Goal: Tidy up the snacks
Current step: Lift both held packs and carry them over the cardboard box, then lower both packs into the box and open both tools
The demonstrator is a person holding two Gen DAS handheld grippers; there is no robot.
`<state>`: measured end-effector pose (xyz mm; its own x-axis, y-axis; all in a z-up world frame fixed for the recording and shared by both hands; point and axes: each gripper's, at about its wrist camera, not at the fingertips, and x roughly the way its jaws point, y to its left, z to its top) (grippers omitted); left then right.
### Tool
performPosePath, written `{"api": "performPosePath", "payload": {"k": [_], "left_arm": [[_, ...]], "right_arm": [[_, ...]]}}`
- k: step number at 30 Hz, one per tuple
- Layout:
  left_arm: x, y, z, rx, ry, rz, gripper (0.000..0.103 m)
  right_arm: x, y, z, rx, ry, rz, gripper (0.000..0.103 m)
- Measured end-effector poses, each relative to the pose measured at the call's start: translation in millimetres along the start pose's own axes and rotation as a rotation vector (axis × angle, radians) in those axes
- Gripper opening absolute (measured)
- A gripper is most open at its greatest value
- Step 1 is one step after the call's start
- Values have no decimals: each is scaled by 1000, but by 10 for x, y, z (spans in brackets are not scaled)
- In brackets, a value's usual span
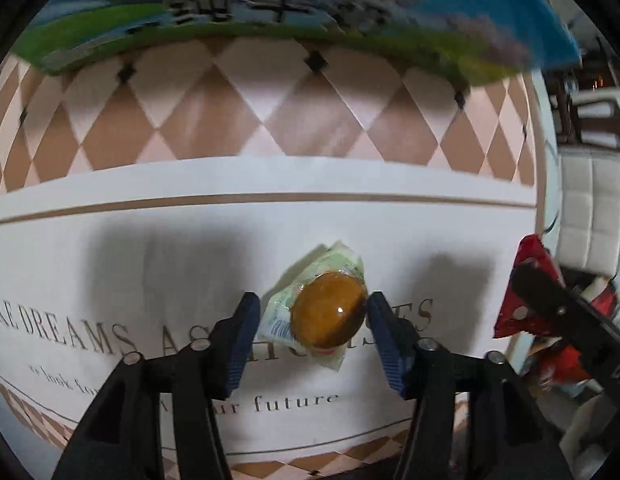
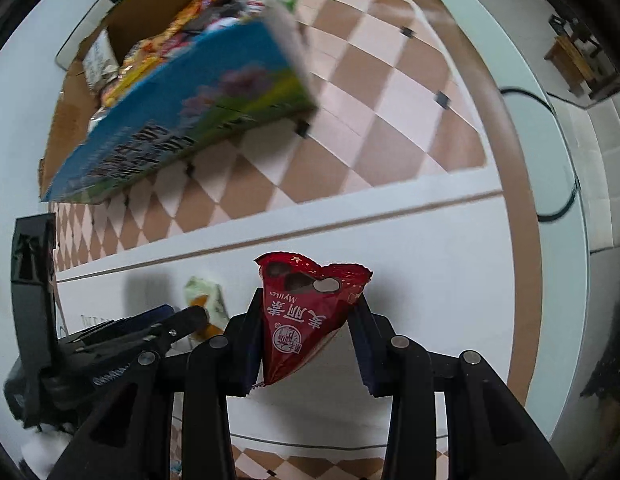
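At the lower centre of its frame, my left gripper (image 1: pixel 312 314) stands parted around the amber jelly cup (image 1: pixel 328 311) on the tabletop (image 1: pixel 149 216), while my right gripper (image 2: pixel 307 316) clamps the red chocolate packet (image 2: pixel 299 320) at its frame's lower centre.

From my feed, the counter (image 1: pixel 89 216) is covered by a cloth with a white centre panel, brown printed lettering and a thin brown line, bordered by a tan-and-pink diamond pattern (image 1: pixel 229 120). Soft dark shadows fall across the white panel. In the right wrist view the counter's pale curved edge (image 2: pixel 550 128) sweeps round, a black cable (image 2: pixel 566 200) looping along it. Beyond the edge I see a white quilted chair (image 1: pixel 590 208), a dark wooden chair frame (image 1: pixel 598 124), and a small wooden stool (image 2: pixel 570 60) on the floor.
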<state>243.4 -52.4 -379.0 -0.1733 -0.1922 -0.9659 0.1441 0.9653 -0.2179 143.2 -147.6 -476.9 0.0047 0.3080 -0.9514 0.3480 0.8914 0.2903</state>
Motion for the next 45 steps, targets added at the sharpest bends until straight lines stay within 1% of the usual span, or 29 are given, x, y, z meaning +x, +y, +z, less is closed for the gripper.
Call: {"api": "performPosePath", "payload": {"k": [1, 2, 3, 4, 7, 8, 9, 10, 11, 12, 15, 16, 19, 21, 23, 26, 29, 31, 34, 35, 37, 39, 43, 45], "left_arm": [[22, -45, -8, 19, -2, 20, 62], [52, -102, -13, 44, -3, 43, 66], [88, -160, -26, 70, -3, 68, 66], [114, -191, -38, 83, -2, 75, 66], [163, -348, -122, 157, -27, 170, 62], [172, -383, -159, 177, -38, 197, 58], [173, -410, -199, 194, -52, 227, 48], [167, -439, -238, 215, -69, 251, 43], [159, -452, -263, 219, -76, 249, 31], [150, -437, -279, 209, -73, 245, 30], [104, -343, -287, 168, -69, 212, 29], [52, -240, -305, 151, -66, 197, 29], [-111, -54, -298, 67, -71, 116, 29], [-302, 38, -296, 13, -89, 55, 29], [-572, 112, -290, -29, -124, 4, 29], [-1080, 164, -235, -68, -191, -71, 29], [-1572, 255, -107, -67, -266, -112, 29], [-1887, 264, 96, -57, -314, -141, 29], [-2180, 249, 446, -40, -370, -128, 30], [-2200, 190, 549, -38, -377, -122, 30], [-2135, 86, 927, -41, -377, -120, 30], [-2097, 96, 1197, -48, -367, -115, 30], [-1895, 129, 1621, -66, -314, -103, 30], [-1774, 187, 1750, -79, -281, -101, 30]], "right_arm": [[18, -42, -17, 10, 5, 0, 42], [38, -72, -30, 17, 9, -1, 42], [61, -100, -44, 24, 13, -5, 42], [84, -124, -58, 31, 15, -6, 42], [133, -179, -88, 45, 23, -7, 42], [146, -190, -101, 45, 17, -9, 42], [156, -203, -113, 46, 16, -11, 42], [161, -212, -121, 47, 15, -11, 42], [168, -220, -126, 48, 10, -9, 42], [170, -226, -128, 49, 7, -8, 42], [152, -218, -125, 47, -9, 0, 42], [130, -211, -125, 44, -21, 4, 42], [85, -165, -114, 37, -33, 18, 42], [24, -125, -100, 28, -44, 26, 42], [-46, -76, -83, 17, -51, 43, 42], [-217, -9, -41, 10, -69, 66, 42], [-490, 108, 56, -14, -102, 114, 42], [-695, 232, 186, -39, -135, 143, 41], [-974, 456, 496, -83, -183, 178, 42], [-1043, 532, 610, -101, -198, 178, 42], [-1138, 664, 883, -134, -224, 168, 41], [-1143, 765, 1144, -152, -234, 153, 42], [-975, 924, 1644, -171, -222, 100, 42], [-844, 957, 1852, -172, -203, 75, 42]]}}
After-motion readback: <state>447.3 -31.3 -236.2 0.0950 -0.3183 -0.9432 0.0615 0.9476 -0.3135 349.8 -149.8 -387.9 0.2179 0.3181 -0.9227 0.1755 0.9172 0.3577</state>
